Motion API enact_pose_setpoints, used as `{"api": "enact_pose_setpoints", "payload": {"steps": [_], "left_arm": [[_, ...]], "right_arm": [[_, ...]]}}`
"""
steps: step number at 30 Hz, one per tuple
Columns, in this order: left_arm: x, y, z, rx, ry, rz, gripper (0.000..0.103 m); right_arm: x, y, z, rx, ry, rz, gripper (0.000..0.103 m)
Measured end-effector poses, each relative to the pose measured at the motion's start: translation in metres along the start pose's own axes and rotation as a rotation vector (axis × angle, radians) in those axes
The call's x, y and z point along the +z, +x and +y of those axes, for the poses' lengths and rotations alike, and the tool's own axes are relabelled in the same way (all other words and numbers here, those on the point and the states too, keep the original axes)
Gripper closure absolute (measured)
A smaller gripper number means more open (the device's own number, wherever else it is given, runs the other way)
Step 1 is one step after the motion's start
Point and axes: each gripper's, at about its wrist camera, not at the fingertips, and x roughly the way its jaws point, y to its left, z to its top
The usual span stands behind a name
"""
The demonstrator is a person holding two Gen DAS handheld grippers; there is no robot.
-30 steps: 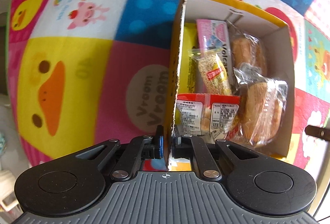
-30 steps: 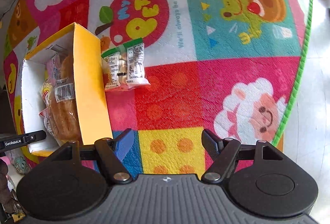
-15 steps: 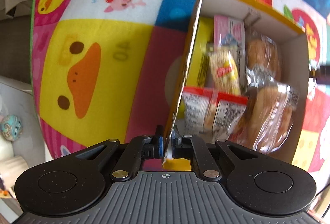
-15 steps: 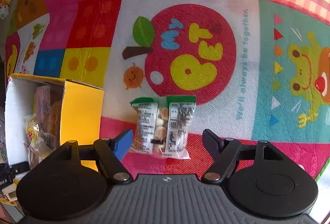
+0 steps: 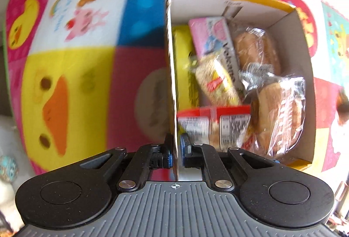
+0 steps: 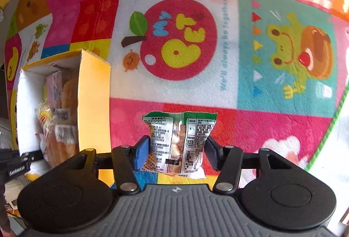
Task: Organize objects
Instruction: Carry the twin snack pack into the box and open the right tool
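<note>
the left gripper was clamped on the left wall of the yellow box, which stood on the patchwork play mat with wrapped buns, a pink packet and a red-topped snack packet inside. over on the right, the right gripper pointed down at the mat, its jaws closing around the green-topped snack packet. that packet lay flat between the fingers, just right of the box's orange outer wall, the pads at its edges but not clearly pressing.
</note>
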Motion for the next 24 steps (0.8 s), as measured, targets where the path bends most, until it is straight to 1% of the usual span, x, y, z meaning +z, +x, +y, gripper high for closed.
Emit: {"api": "enact_pose_setpoints", "payload": {"steps": [3,7,9,11,14,16,20,24], "left_arm": [[0.014,-0.004,-0.021,-0.021,0.055,-0.042,0.095],[0.027,-0.013,-0.044,-0.077,0.108,-0.103,0.095],[0.032,-0.014,-0.052,-0.085,0.13,-0.109,0.095],[0.031,-0.012,-0.055,-0.079,0.139,-0.108,0.094],[0.027,-0.008,-0.051,-0.082,0.143,-0.095,0.094],[0.024,-0.006,-0.053,-0.099,0.139,-0.084,0.094],[0.016,-0.007,-0.046,-0.118,0.124,-0.064,0.094],[0.008,-0.009,-0.047,-0.122,0.152,-0.069,0.093]], "right_arm": [[-0.028,-0.029,-0.011,-0.01,0.049,-0.02,0.049],[-0.059,-0.072,-0.022,-0.005,0.125,-0.058,0.049],[-0.073,-0.091,-0.019,-0.004,0.15,-0.083,0.049],[-0.084,-0.109,-0.015,0.004,0.17,-0.102,0.049],[-0.102,-0.128,-0.001,0.023,0.18,-0.116,0.049],[-0.113,-0.136,0.014,0.031,0.164,-0.117,0.049],[-0.131,-0.15,0.046,0.009,0.106,-0.131,0.049],[-0.143,-0.166,0.071,0.013,0.077,-0.16,0.049]]}}
